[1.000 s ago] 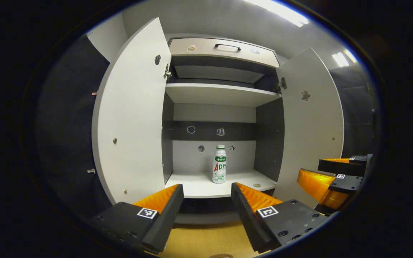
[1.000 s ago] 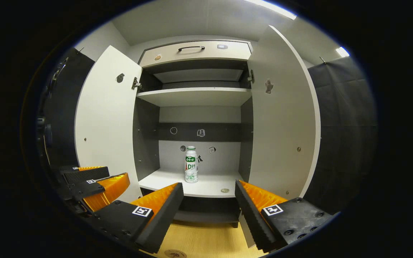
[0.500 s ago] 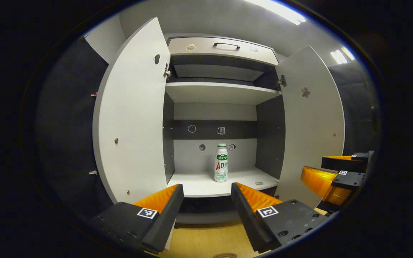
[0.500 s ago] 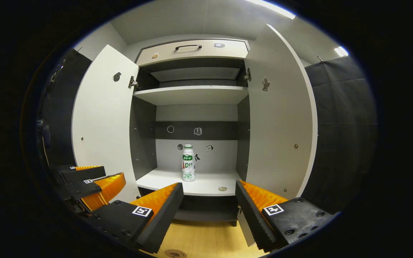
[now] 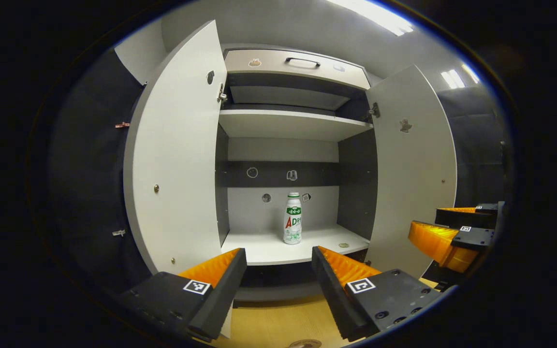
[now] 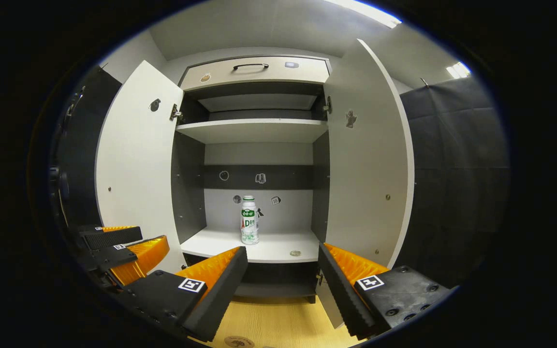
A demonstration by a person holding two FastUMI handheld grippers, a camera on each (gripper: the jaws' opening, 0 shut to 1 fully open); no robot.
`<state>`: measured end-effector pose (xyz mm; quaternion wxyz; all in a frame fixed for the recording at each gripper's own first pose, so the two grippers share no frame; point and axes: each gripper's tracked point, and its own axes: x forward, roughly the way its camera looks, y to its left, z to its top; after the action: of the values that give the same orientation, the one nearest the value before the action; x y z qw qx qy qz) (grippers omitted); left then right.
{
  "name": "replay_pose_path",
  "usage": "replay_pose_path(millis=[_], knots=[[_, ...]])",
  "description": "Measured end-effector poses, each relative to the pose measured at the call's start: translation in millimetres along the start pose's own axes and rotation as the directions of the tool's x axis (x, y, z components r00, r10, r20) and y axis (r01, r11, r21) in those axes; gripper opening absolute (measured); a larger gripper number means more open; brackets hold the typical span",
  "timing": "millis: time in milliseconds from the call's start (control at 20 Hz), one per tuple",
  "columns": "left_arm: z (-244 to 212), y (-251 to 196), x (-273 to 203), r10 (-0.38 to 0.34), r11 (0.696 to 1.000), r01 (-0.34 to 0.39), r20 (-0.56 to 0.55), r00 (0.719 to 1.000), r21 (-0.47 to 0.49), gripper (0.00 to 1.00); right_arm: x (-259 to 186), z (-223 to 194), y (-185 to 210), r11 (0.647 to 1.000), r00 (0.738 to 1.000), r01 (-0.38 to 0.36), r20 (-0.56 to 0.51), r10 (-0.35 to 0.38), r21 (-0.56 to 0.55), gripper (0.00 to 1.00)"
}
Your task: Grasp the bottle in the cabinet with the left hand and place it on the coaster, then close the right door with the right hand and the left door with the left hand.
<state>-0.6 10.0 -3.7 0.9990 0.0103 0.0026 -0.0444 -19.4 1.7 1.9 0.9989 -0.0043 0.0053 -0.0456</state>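
From my left gripper (image 5: 278, 263), jaws spread wide and holding nothing, I see the left door (image 5: 174, 154) swung open on the left. Straight ahead past the fingertips, the bottle (image 5: 292, 218) stands upright on the cabinet's lower shelf (image 5: 259, 249); its label's lettering is too small for me to make out. The right door (image 5: 411, 164) hangs open beside it. Farther right, my right gripper (image 6: 281, 263) also gapes wide.
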Motion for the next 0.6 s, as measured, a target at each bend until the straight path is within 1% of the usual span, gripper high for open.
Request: replay_pose_path(millis=[150,250,350,500,600], knots=[[4.2,1.1,9.3,-0.029,0.999,0.029,0.017,0.999,0.026,0.87,-3.3,0.1,-1.4,1.000,1.000,0.027,-0.001,-0.027,-0.013,0.98],[3.9,-1.3,21.3,-0.056,0.998,0.055,0.018,0.998,0.006,0.87,-4.3,-0.5,-2.9,0.999,0.999,0.040,-0.006,-0.040,-0.016,0.98],[-1.5,-3.3,34.8,-0.064,0.998,0.064,0.003,0.998,-0.011,0.87,-3.9,1.0,-4.7,0.999,0.999,0.042,-0.008,-0.042,-0.016,0.98],[-0.2,-4.3,60.2,-0.063,0.998,0.063,0.007,0.998,-0.014,0.87,6.0,3.3,-9.1,0.999,1.000,0.031,0.000,-0.031,-0.006,0.98],[3.3,-8.4,82.2,-0.067,0.998,0.067,0.018,0.998,-0.012,0.87,17.0,2.6,-5.4,1.000,1.000,-0.006,-0.002,0.006,0.004,0.98]])
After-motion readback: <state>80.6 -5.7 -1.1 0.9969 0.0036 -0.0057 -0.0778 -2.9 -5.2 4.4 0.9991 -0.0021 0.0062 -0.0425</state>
